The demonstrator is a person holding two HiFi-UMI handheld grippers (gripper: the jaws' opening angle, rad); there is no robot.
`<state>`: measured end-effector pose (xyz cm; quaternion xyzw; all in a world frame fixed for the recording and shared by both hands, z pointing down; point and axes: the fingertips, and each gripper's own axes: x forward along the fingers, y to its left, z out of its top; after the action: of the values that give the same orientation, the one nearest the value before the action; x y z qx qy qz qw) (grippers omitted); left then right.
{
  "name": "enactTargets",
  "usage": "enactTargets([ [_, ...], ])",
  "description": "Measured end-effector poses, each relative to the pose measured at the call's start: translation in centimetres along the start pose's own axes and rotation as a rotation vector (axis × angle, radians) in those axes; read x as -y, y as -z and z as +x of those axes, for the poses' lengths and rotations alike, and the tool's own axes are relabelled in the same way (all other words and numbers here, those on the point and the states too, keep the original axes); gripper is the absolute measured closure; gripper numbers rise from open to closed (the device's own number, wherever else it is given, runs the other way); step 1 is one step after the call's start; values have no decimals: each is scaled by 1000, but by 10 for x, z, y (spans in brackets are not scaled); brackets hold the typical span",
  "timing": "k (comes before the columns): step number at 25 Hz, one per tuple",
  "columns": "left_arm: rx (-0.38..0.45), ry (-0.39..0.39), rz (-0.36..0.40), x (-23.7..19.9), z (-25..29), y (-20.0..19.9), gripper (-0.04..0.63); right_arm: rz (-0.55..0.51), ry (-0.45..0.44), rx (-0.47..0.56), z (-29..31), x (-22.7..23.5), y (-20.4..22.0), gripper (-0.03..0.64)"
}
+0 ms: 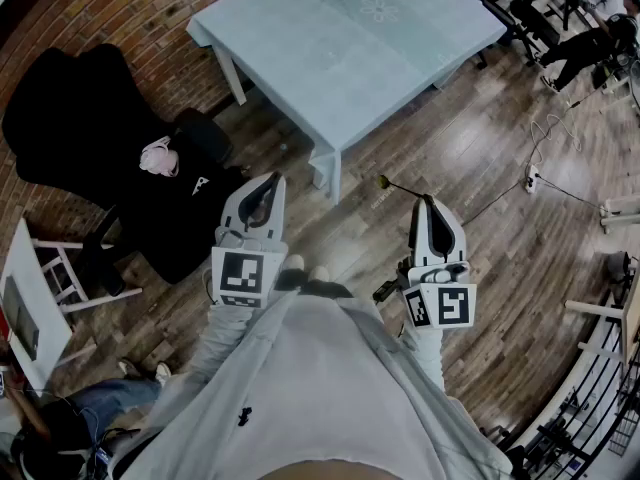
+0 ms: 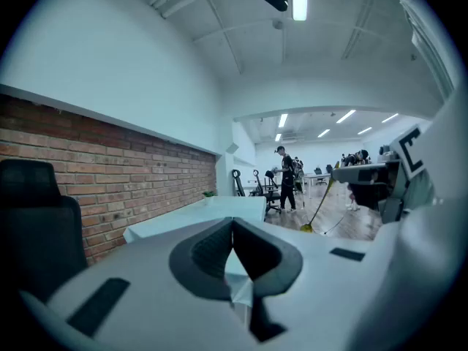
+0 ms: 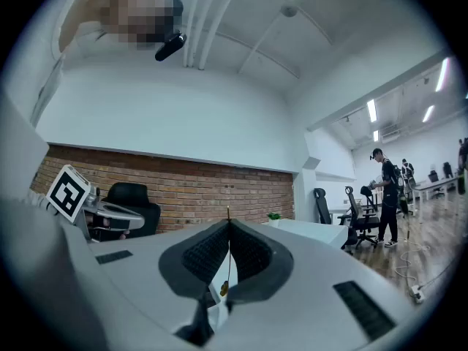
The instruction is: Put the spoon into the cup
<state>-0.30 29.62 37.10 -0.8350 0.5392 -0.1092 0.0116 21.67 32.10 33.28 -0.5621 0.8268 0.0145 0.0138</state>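
Note:
My right gripper (image 1: 427, 201) is shut on a thin gold spoon (image 1: 398, 185), whose small bowl pokes out to the left over the wooden floor. In the right gripper view the spoon (image 3: 227, 258) shows edge-on as a fine line pinched between the closed jaws of my right gripper (image 3: 228, 224). The left gripper view shows the same spoon (image 2: 319, 209) hanging from my right gripper (image 2: 369, 172). My left gripper (image 1: 271, 180) is held level beside it, jaws shut and nothing in them (image 2: 232, 224). No cup shows in any view.
A pale blue table (image 1: 350, 38) stands ahead beside a brick wall (image 1: 110, 13). A black office chair (image 1: 80, 118) draped with dark clothing is at the left, and a white stool (image 1: 50, 268) nearer. A power strip (image 1: 532, 178) with cables lies on the floor to the right.

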Motion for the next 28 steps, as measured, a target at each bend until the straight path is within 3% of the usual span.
enactTargets([
  [8, -7, -37, -3, 13, -10, 5, 577, 48, 23, 3, -16, 20, 8, 597],
  [14, -30, -64, -21, 7, -6, 15, 575, 56, -10, -33, -3, 22, 22, 597],
  [20, -50, -84, -44, -18, 19, 25, 576, 63, -50, -46, 45, 16, 34, 597],
  [28, -32, -74, -24, -97, 93, 11, 575, 58, -65, -40, 154, 7, 28, 597],
])
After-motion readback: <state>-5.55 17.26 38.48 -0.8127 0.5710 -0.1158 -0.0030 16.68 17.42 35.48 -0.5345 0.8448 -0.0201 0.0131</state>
